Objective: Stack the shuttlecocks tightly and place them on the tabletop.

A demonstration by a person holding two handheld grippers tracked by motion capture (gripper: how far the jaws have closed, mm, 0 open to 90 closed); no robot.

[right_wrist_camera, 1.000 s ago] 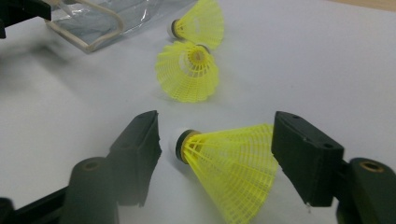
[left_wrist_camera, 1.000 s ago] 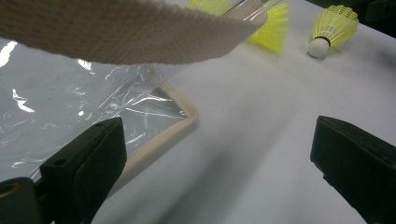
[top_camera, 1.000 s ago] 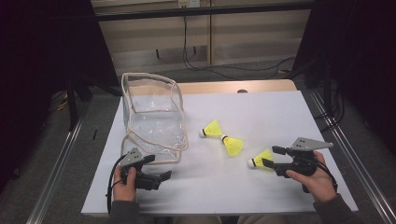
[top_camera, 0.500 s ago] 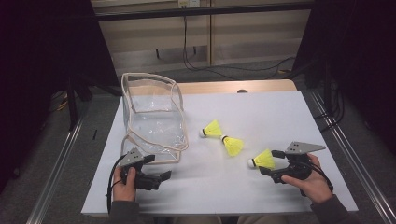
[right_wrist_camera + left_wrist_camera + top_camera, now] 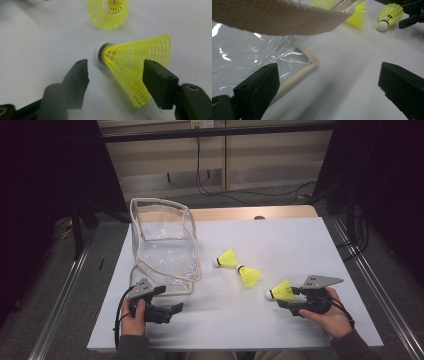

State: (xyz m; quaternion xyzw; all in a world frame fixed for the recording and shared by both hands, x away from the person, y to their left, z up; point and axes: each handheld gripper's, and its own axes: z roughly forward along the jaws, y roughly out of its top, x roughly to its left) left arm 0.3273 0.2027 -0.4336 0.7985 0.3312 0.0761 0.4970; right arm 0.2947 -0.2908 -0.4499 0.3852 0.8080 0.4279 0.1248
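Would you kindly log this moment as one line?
right gripper: closing around shuttlecock, not yet clamped | left gripper: open beside clear bag

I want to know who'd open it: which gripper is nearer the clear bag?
Left. The left gripper sits just in front of the clear bag; the right gripper is far across the table, around a yellow shuttlecock.

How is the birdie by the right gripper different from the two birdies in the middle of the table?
The near birdie lies between the right gripper's closing jaws; one jaw touches its skirt, the other stands clear. The middle pair lies free. The near one is alone; the pair lies end to end, skirts fanning apart. All three are yellow mesh with white tips.
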